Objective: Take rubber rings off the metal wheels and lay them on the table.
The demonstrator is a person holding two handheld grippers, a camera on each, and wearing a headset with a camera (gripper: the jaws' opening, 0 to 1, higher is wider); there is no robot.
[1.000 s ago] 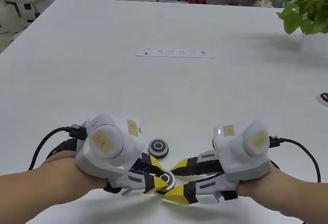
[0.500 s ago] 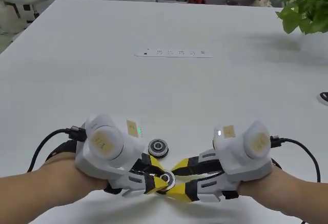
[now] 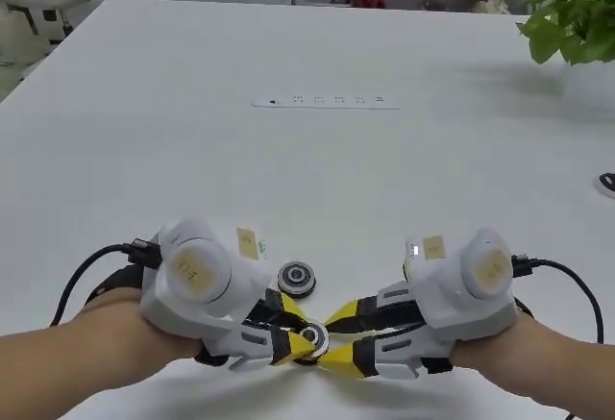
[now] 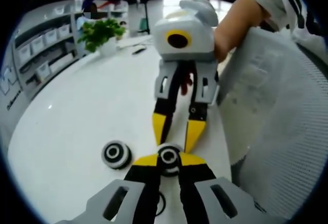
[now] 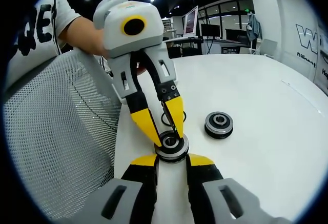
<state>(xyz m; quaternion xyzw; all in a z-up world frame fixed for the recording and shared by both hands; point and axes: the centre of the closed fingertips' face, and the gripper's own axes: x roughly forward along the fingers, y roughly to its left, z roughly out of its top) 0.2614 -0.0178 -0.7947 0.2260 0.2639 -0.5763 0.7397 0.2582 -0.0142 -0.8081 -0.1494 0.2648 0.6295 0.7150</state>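
Both grippers meet nose to nose low over the white table, right at the near edge in the head view. The left gripper comes in from 9 o'clock, the right gripper from 3 o'clock, and between their yellow tips sits the metal wheel, resting on the tabletop. In the left gripper view its own two jaws are closed in on that wheel, one tip against each side, pinching it. In the right gripper view that gripper's jaws flank the same wheel from the opposite side, narrowed until the tips touch its black rim, so the wheel is gripped from both ends at once. A second wheel with its dark ring on it lies flat just beside them, at about 12 o'clock from the held one in the head view and clear of both grippers. In the right gripper view a thin loose rubber ring lies flat on the table behind the left gripper's jaws. Far up the table at 12 o'clock lies a white power strip, and a green plant stands at 2 o'clock
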